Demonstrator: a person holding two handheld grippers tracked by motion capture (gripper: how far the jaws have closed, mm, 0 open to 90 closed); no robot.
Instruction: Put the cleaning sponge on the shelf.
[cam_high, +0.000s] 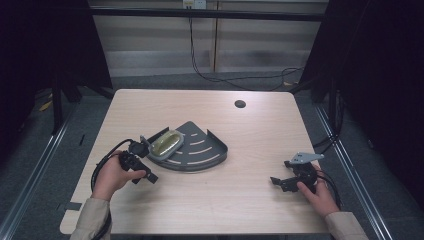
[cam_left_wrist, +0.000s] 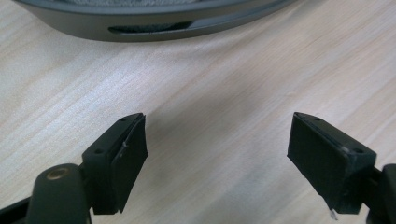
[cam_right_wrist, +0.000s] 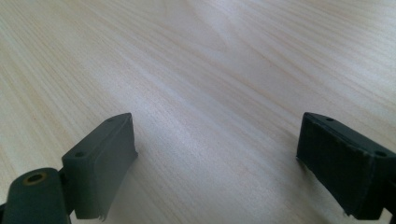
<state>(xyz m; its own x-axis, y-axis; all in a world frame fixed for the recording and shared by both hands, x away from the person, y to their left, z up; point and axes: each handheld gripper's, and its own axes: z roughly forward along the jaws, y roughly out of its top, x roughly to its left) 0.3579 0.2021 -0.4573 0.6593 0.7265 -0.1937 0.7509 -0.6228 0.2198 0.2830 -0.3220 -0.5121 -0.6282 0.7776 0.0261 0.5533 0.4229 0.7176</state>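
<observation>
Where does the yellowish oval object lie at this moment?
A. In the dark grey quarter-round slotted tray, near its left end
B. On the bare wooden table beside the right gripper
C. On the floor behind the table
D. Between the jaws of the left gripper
A: in the high view the yellowish oval object rests inside the dark grey quarter-round slotted tray, near its left end, while the left gripper has open, empty jaws.

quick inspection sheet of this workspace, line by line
surface: light wood table, round grommet hole near far edge
job's things: grey quarter-round slotted tray; yellowish oval object lying in its left part
clutter: nothing seen
grippers: left gripper open over bare wood just short of the tray wall; right gripper open over bare wood
cables: black cable trailing from the left gripper; more on the floor behind
surroundings: dark curtains, metal frame rails
</observation>
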